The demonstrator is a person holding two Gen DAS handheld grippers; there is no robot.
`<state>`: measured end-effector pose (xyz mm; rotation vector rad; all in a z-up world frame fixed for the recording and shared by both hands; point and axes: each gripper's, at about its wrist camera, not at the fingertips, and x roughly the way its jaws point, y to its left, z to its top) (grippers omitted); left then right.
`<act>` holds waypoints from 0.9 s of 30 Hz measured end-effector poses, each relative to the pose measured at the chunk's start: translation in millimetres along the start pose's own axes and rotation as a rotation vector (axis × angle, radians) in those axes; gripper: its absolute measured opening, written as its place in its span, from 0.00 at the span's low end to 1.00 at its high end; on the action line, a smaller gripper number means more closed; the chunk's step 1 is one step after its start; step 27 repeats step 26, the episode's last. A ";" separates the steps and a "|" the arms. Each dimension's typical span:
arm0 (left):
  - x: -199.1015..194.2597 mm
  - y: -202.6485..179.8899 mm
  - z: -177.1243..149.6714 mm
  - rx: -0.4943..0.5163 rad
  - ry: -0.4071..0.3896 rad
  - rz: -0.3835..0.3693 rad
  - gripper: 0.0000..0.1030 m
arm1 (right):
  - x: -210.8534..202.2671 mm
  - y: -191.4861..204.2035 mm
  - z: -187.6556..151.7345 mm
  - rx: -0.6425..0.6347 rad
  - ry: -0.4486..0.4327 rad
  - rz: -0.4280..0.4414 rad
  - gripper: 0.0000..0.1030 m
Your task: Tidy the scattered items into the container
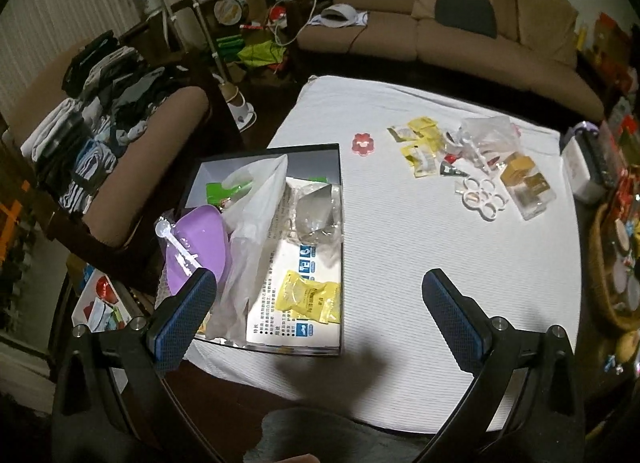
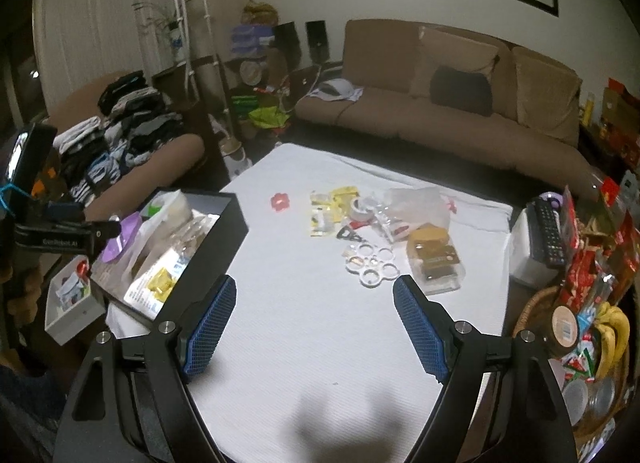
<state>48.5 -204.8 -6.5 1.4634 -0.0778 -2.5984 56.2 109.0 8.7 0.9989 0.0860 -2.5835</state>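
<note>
We see a desk (image 2: 320,335) covered with a white cloth, and on its left edge a black box (image 1: 280,247) that serves as the container. Inside the box lie a purple bowl (image 1: 196,247), a white plastic spoon (image 1: 176,243), a white plastic bag (image 1: 256,215), a clear wrapped piece (image 1: 320,215) and a yellow packet (image 1: 310,299) on a printed sheet.

The scattered items sit well apart from the box, toward the far right of the desk: a red flower-shaped piece (image 2: 279,201) alone, then a cluster of yellow sachets (image 2: 332,211), a roll of tape (image 2: 360,209), a crumpled clear bag (image 2: 416,203), a white ring tray (image 2: 372,263) and a clear tub with brown and gold contents (image 2: 436,259).

Our left gripper (image 1: 320,283) hangs over the near edge of the box, its jaws spread wide with nothing between them. Our right gripper (image 2: 314,291) hovers above bare cloth in front of the ring tray, jaws also wide apart and empty.

A brown sofa (image 2: 440,115) stands behind the desk, and a remote control (image 2: 546,231) rests on a white box at the right.
</note>
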 end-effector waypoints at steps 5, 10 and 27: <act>7.3 9.0 0.4 -0.014 0.016 0.029 1.00 | 8.3 8.8 -1.9 -0.019 0.021 -0.004 0.81; 15.3 5.7 -1.0 0.010 0.021 0.075 1.00 | 12.7 13.1 -4.4 -0.030 0.034 0.003 0.81; 24.1 3.5 -1.3 0.029 0.050 0.092 1.00 | 18.8 19.8 -5.0 -0.043 0.042 0.015 0.81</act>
